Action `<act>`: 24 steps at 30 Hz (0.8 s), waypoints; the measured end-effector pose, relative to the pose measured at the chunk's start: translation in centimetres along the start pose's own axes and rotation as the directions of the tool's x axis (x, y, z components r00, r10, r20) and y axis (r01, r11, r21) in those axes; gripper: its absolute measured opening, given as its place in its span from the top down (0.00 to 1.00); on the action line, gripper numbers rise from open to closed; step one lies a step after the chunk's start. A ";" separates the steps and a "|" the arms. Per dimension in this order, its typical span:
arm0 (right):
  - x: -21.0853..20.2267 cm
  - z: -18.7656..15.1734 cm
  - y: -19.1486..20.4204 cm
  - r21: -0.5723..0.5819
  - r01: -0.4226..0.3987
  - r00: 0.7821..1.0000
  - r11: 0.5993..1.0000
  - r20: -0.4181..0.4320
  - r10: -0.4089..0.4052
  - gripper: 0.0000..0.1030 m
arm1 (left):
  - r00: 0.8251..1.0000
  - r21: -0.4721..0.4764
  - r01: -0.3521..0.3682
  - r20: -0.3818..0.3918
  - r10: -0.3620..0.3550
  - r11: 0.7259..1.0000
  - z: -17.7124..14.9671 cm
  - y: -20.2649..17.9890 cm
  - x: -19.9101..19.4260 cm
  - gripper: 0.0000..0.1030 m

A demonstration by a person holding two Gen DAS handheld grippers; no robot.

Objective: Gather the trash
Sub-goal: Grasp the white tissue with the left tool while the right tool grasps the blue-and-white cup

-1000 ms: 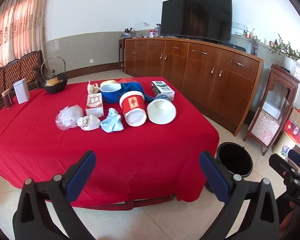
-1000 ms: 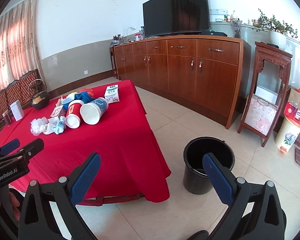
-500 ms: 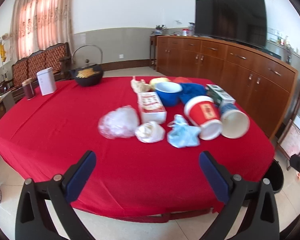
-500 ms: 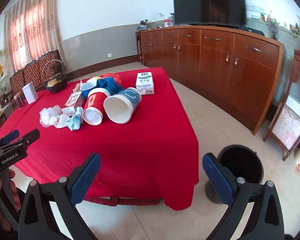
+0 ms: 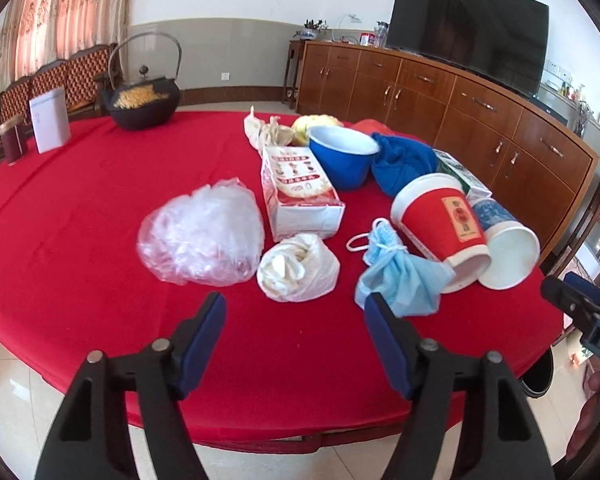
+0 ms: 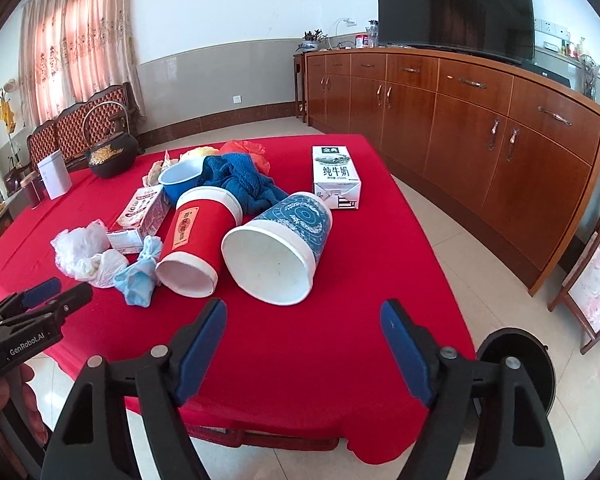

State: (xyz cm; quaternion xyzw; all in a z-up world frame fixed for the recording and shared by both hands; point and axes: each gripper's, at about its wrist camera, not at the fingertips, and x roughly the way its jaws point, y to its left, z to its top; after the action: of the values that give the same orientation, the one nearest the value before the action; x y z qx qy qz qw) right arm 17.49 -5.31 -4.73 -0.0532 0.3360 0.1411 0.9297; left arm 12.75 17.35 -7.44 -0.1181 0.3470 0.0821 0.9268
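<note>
Trash lies on a red-clothed table (image 5: 80,200): a clear plastic bag (image 5: 200,236), a white tissue wad (image 5: 298,268), a blue face mask (image 5: 400,276), a red paper cup (image 5: 440,224) and a blue-patterned cup (image 6: 276,248) on their sides, a flat carton (image 5: 296,188), and a milk carton (image 6: 335,176). My left gripper (image 5: 296,320) is open and empty, just short of the tissue wad. My right gripper (image 6: 304,328) is open and empty, just short of the blue-patterned cup. A black bin (image 6: 516,360) stands on the floor at the table's right.
A blue bowl (image 5: 342,156), a blue towel (image 6: 236,180), a black kettle (image 5: 144,100), a white tin (image 5: 50,120) and a dark jar (image 5: 14,144) are on the table. A wooden sideboard (image 6: 460,120) with a TV runs along the right.
Both grippers have moved in toward the table and over its near edge. The trash now looms larger. Both stay open.
</note>
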 end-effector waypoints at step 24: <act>3.4 1.0 -1.4 0.046 -0.057 0.998 0.997 0.013 0.056 0.96 | 0.995 -0.057 0.087 0.060 -0.084 0.995 1.6 0.8 0.0 0.61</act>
State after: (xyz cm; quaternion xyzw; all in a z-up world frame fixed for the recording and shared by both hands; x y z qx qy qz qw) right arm 21.06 -5.71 -6.11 -0.0214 0.3351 0.1599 0.9283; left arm 13.57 18.53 -6.37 -0.1580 0.3124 0.0560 0.9351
